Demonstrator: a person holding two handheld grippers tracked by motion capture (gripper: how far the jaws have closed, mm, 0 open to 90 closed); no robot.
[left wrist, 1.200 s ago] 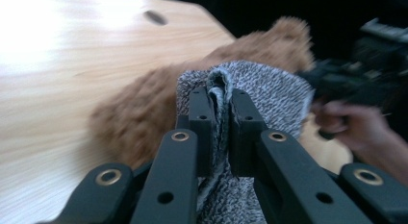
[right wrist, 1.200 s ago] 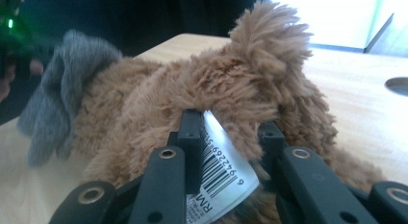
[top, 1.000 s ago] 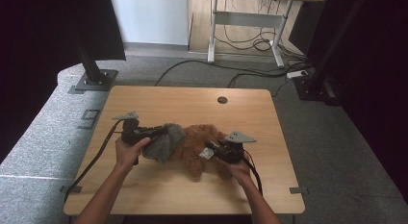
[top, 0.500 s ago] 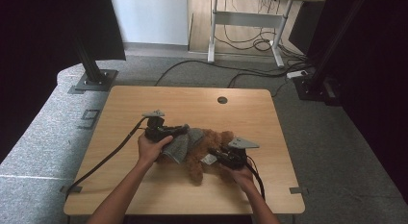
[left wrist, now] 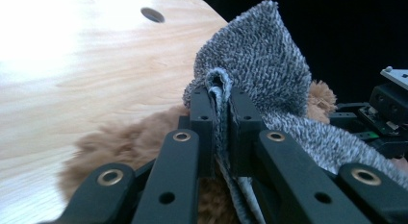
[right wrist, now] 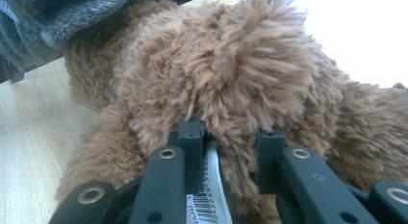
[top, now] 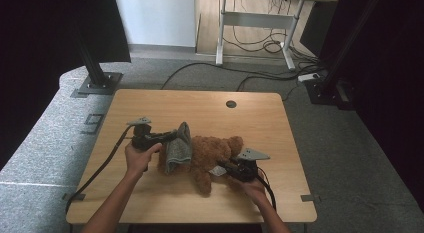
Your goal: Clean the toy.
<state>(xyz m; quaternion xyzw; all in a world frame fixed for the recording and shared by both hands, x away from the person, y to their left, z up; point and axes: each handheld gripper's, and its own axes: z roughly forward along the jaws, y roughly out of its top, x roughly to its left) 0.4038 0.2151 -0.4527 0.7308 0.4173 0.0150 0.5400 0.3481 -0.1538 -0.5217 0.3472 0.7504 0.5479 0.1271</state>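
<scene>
A brown plush teddy bear (top: 212,152) lies on the wooden table (top: 200,110), near its front middle. A grey terry cloth (top: 179,147) hangs at the bear's left side, pinched by its edge in my left gripper (top: 173,135), which is shut on it. In the left gripper view the cloth (left wrist: 260,65) stands folded between the closed jaws of the left gripper (left wrist: 220,111), with the bear's fur (left wrist: 130,142) below. My right gripper (top: 223,166) comes in from the bear's right and is shut on its fur (right wrist: 231,89) and a white label (right wrist: 211,185).
A round cable hole (top: 231,104) sits near the table's far edge. Black cables trail from both grippers toward the front edge. Dark stand bases (top: 97,84) rest on the grey floor beyond the table's far corners.
My left gripper swung right over the bear with the cloth, then drew back left; the cloth now hangs upright at the bear's left. The bear and right gripper shifted slightly right.
</scene>
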